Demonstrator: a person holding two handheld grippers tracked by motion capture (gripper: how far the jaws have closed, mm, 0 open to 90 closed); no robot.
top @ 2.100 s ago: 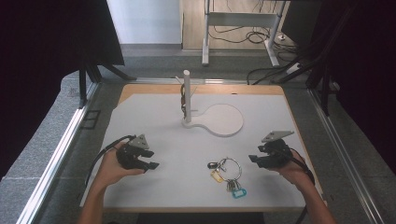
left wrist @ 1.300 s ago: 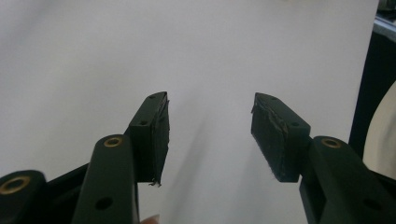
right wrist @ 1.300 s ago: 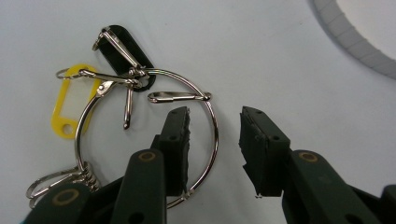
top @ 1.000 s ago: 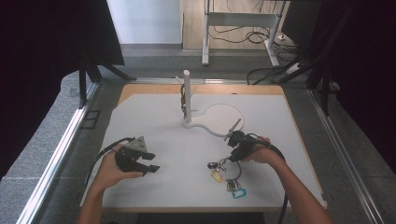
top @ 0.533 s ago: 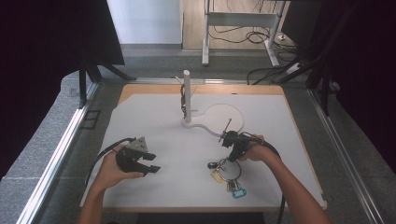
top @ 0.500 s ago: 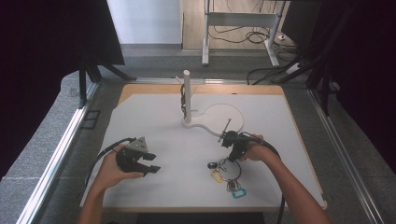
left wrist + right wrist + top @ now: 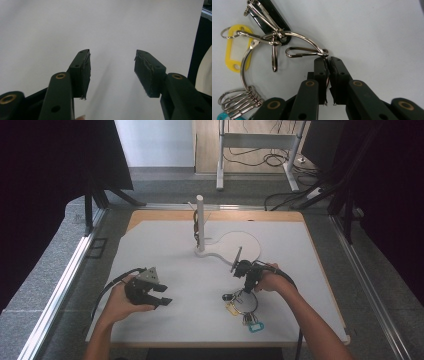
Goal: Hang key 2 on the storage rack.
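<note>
One key ring (image 7: 287, 37) lies on the counter (image 7: 170, 245) with yellow, black and blue tags; right tongs (image 7: 327, 60) pinch its wire. Left tongs (image 7: 112, 67) gape wide, empty, well apart.

**Your room, around the worktop**

Your worktop (image 7: 310, 245) is wood-edged under a white mat (image 7: 165, 245). Grey speckled floor (image 7: 45, 270) surrounds it, with metal rails (image 7: 60, 290) at 9 and 3 o'clock. Black curtains (image 7: 50, 160) hang at 10 and 2 o'clock. At 12 o'clock you face a pale wall (image 7: 155, 142) and a metal-legged table (image 7: 260, 140) with loose cables (image 7: 280, 195) under it.
</note>
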